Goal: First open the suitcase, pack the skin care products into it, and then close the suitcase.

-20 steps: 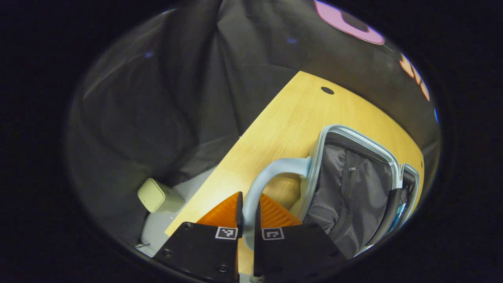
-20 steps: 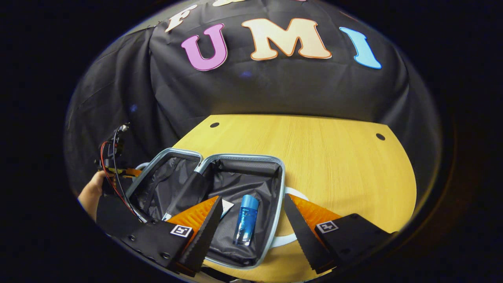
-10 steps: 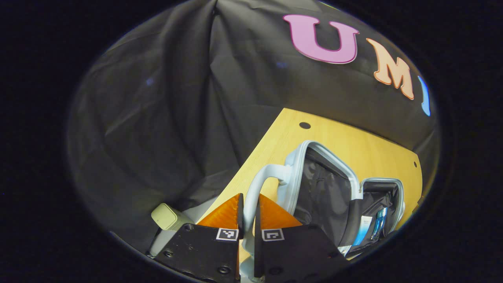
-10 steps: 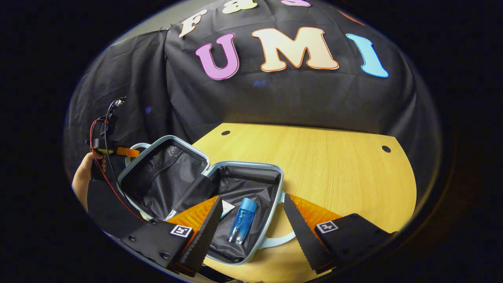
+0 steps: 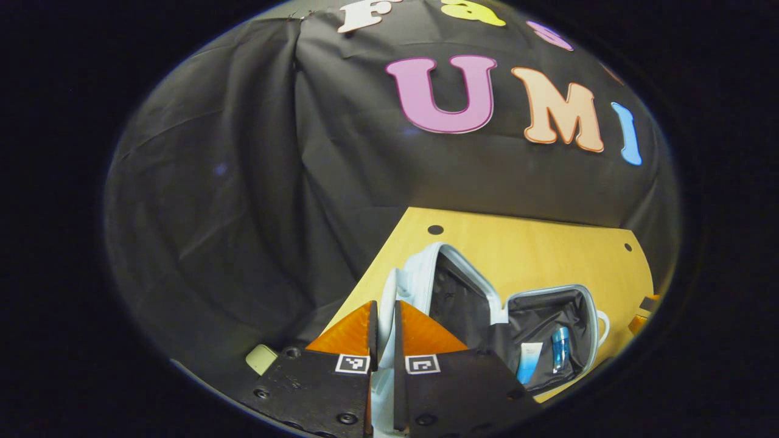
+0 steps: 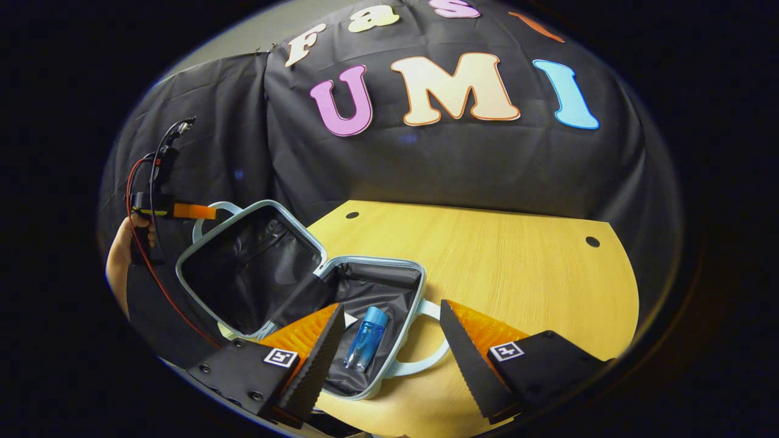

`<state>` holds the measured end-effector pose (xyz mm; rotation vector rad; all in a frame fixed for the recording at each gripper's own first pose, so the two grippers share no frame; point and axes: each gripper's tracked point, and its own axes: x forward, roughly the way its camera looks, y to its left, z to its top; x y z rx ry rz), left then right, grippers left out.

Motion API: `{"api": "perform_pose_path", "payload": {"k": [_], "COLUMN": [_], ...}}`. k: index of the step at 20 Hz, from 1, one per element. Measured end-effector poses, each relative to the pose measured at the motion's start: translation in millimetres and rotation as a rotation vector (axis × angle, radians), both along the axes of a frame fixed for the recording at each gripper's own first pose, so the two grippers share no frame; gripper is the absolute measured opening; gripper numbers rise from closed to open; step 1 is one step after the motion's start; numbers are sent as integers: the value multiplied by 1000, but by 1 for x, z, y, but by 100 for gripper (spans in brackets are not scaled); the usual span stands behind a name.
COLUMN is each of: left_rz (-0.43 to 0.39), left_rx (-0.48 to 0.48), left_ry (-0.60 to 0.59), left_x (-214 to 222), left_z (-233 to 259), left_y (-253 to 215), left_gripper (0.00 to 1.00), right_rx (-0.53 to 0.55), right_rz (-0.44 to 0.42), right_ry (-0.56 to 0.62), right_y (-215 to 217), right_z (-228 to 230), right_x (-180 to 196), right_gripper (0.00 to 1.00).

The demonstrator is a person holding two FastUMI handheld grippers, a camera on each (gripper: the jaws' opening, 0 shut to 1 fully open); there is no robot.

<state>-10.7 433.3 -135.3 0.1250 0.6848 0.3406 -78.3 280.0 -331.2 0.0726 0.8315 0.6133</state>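
A pale blue suitcase (image 6: 389,263) with black lining lies open on the wooden table (image 6: 505,255). Its lid (image 6: 243,274) stands raised at a slant on the left. My left gripper (image 5: 383,316) is shut on the lid's pale handle (image 5: 389,289); in the right gripper view that same gripper (image 6: 201,212) is held by a hand (image 6: 118,258) at the far left. In the base lie a blue bottle (image 6: 365,337) and a white tube (image 5: 526,360). My right gripper (image 6: 389,340) hovers open over the base, touching nothing.
The base's own handle (image 6: 426,359) loops out onto the table toward my right gripper. Two dark round holes (image 6: 352,215) (image 6: 588,241) mark the table's far side. A pale green box (image 5: 260,358) sits below the table's left edge. Red and black cables (image 6: 143,201) hang from the left gripper.
My left gripper has lifted the lid by its handle from nearly flat to steeply raised. The right gripper has pulled back a little, still open.
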Motion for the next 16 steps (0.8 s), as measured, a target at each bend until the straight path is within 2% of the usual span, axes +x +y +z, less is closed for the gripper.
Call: {"api": "perform_pose_path", "payload": {"k": [2,7,8,9,13,16], "left_rz": [-36,-190,-212,-231,-304,-339], "left_rx": [-6,-46,-66,-95,-145,-218], "left_ry": [-21,-84,-85,-87,-105,-112], "left_x": [4,20,22,23,30,32], "left_z": [10,29,27,24,21,16], "left_y": [-23,-94,-109,-124,-167,-196], "left_gripper": [7,7,5,7,7,7], "right_rx": [3,18,15,15,13,12], "right_rz": [2,-11,-13,-14,-27,-35], "right_ry": [-10,6,6,5,3,0], "right_y": [-9,-32,-38,-42,-56,-67], "right_z": [3,6,6,7,10,13], "right_x": [2,2,2,3,4,7], "right_gripper": [98,99,98,98,98,98]}}
